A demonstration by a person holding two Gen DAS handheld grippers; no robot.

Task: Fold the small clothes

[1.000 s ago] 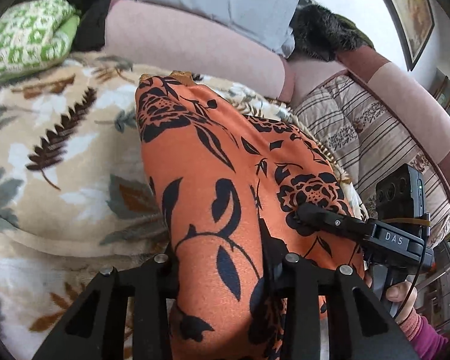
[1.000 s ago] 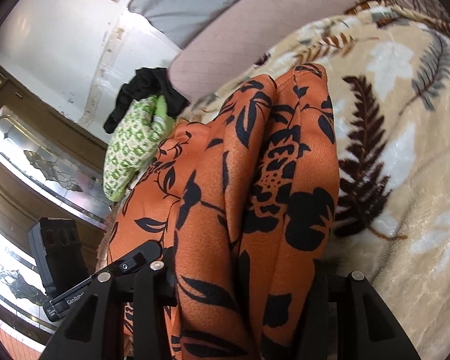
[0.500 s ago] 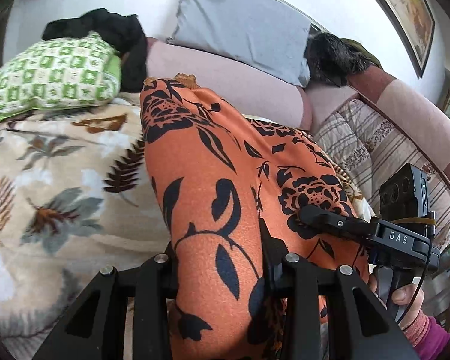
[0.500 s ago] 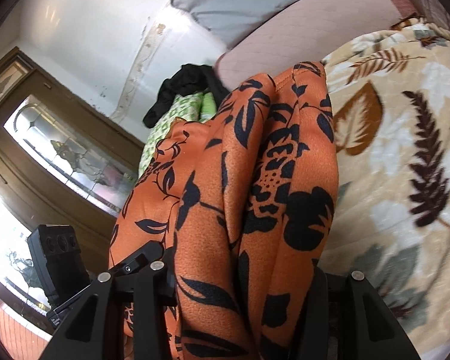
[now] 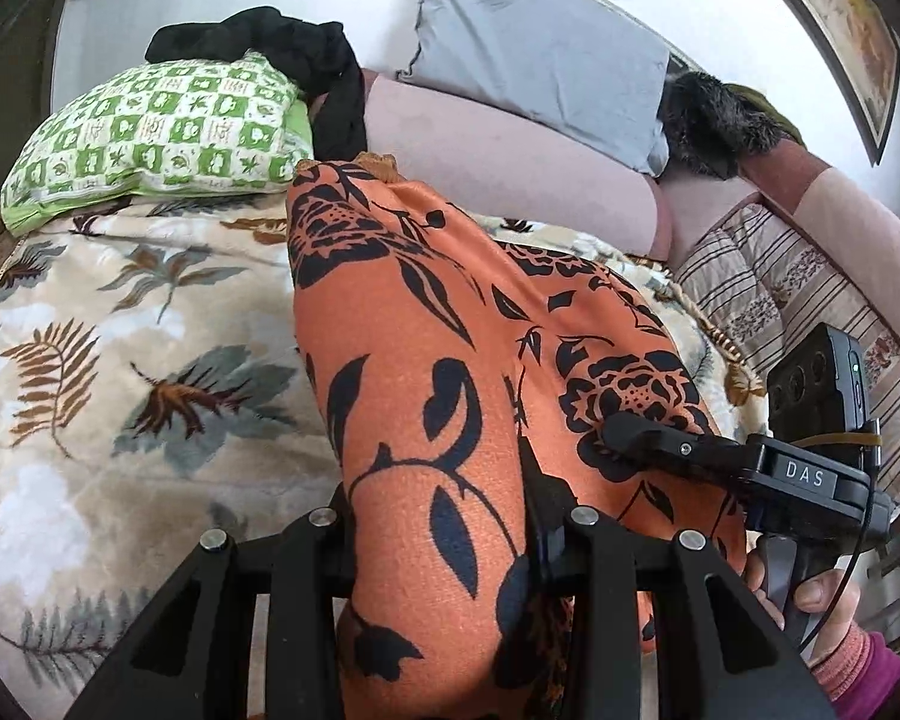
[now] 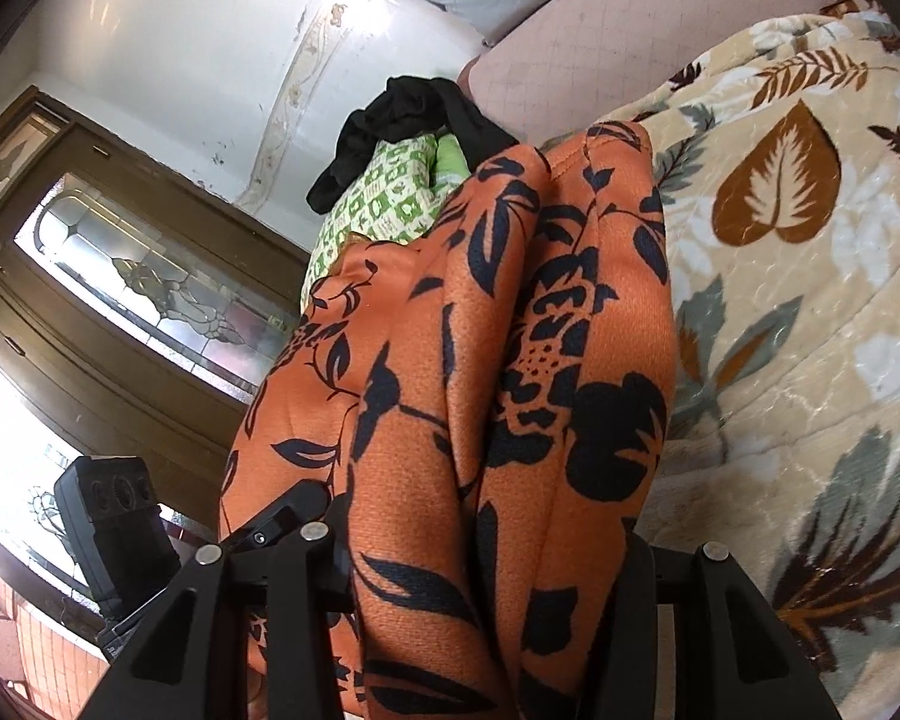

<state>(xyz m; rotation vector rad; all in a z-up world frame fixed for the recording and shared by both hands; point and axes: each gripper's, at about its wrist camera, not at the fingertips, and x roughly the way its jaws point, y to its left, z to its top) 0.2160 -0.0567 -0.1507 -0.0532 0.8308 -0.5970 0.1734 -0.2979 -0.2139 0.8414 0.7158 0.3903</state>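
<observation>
left tool (image 5: 444, 540) and right tool (image 6: 486, 546) each clamped on orange floral garment (image 5: 450, 372), lifted above leaf-print blanket (image 5: 120, 360).

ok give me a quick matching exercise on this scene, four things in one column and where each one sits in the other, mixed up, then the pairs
Things:
1. orange floral garment
2. black cloth
3. grey cushion
4. green checked pillow

Places:
A. leaning on the wall above the pink sofa back
B. lying at the far left end of the leaf-print blanket
C. draped over the green checked pillow
D. gripped by both the left gripper and the right gripper

Pairs: 1-D, 2-C, 3-A, 4-B
</observation>
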